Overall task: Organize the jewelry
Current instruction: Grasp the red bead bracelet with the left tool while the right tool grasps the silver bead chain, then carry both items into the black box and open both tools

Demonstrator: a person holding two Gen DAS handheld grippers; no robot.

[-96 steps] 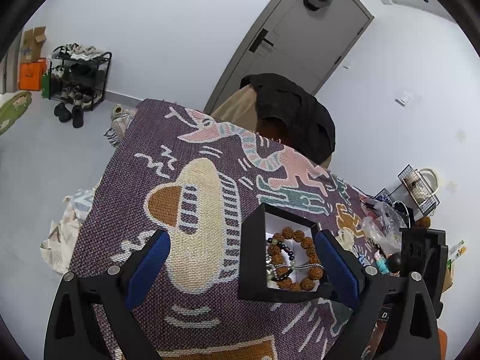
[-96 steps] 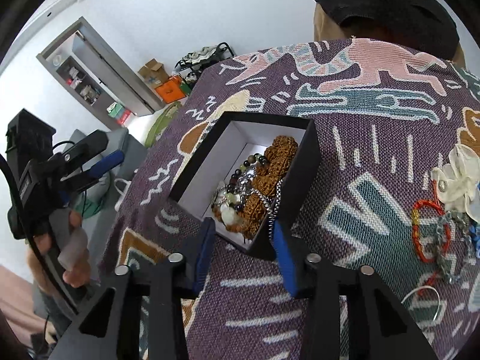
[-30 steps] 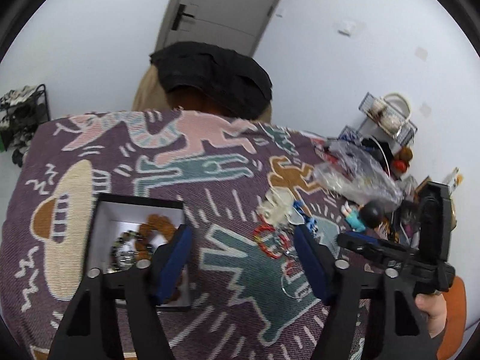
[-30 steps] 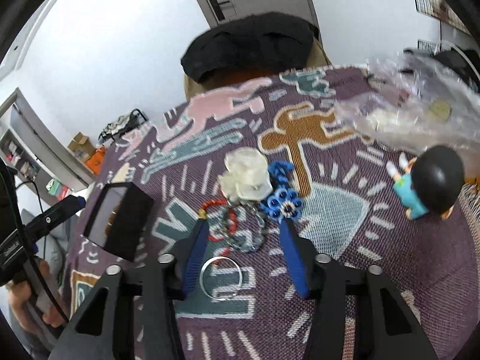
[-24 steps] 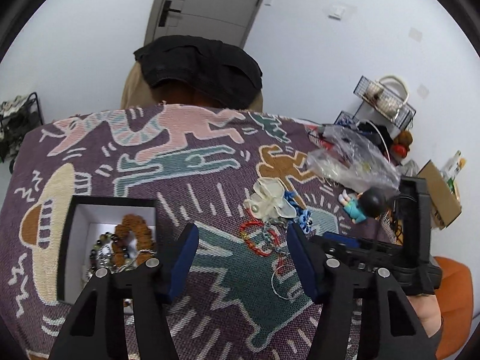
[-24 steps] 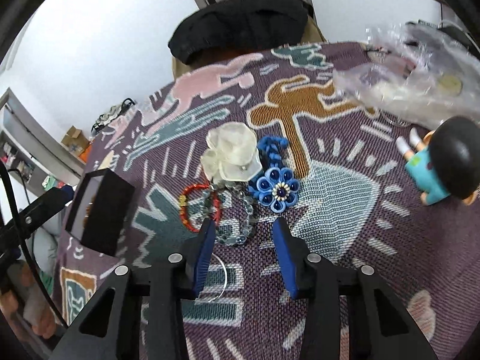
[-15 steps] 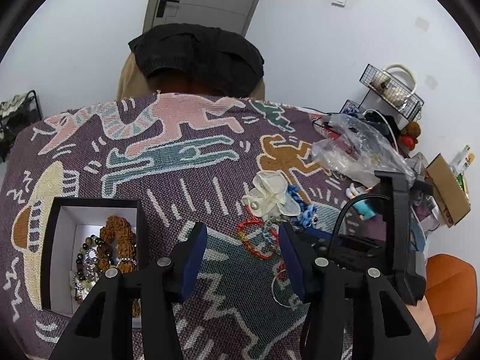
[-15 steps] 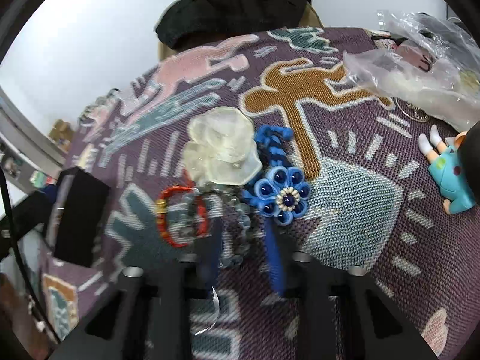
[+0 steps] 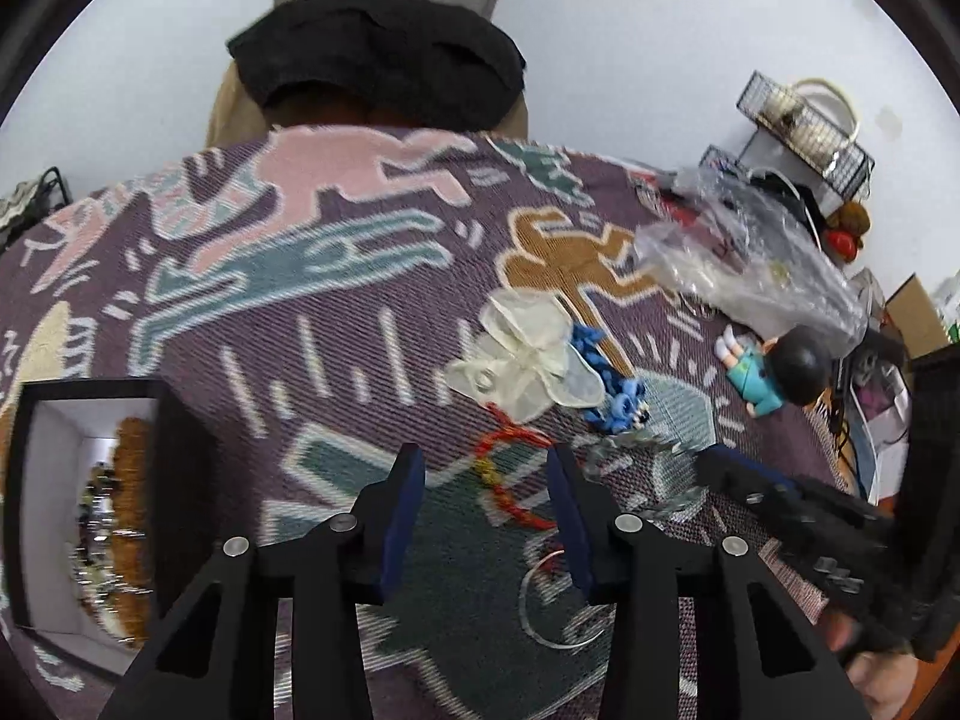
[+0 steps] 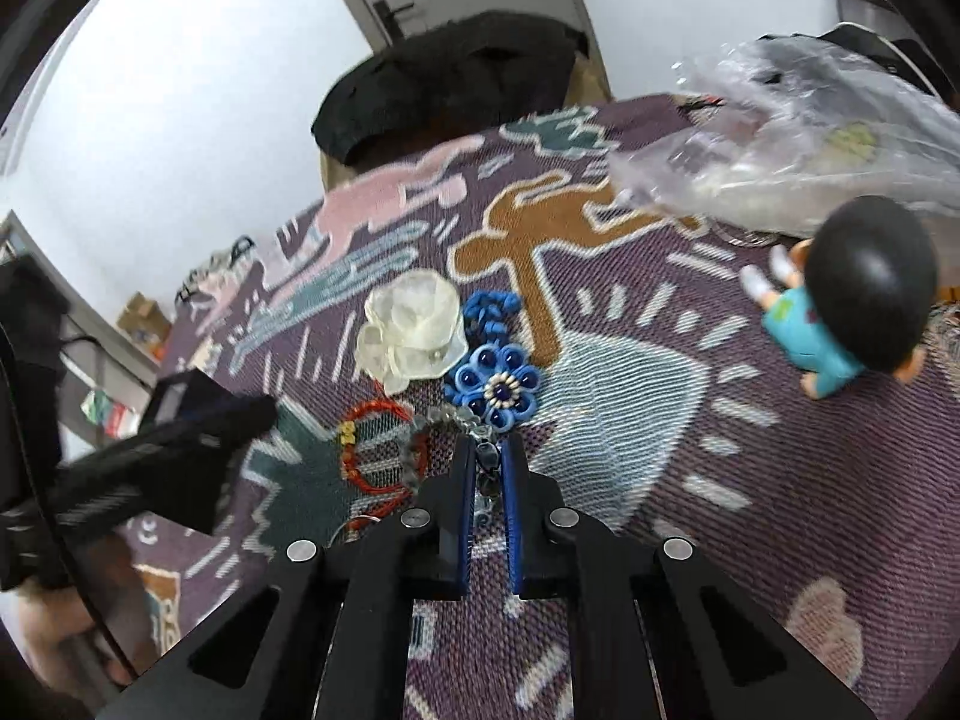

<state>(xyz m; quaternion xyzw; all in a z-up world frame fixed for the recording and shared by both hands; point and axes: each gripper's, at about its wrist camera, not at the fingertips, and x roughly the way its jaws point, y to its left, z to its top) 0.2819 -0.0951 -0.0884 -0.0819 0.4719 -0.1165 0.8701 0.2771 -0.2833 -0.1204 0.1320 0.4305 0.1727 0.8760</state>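
Note:
Loose jewelry lies on a patterned purple cloth: a red bead bracelet (image 10: 384, 450), a grey bead bracelet (image 10: 447, 420), a blue flower piece (image 10: 498, 390), a cream fabric flower (image 10: 414, 330) and a thin silver ring (image 9: 558, 612). My right gripper (image 10: 487, 459) is shut on the grey bead bracelet, down at the cloth. My left gripper (image 9: 486, 468) is open and empty above the red bracelet (image 9: 510, 474). A black box (image 9: 90, 498) with a white lining holds several bead bracelets at the left.
A doll with a black head (image 10: 840, 312) lies at the right. A clear plastic bag (image 10: 780, 138) sits behind it. A wire basket (image 9: 804, 132) and clutter stand at the far right. A black garment on a chair (image 9: 378, 54) is behind the table.
My right gripper has moved down onto the jewelry pile and closed on the grey bracelet. My left gripper has narrowed and moved right, away from the box toward the pile.

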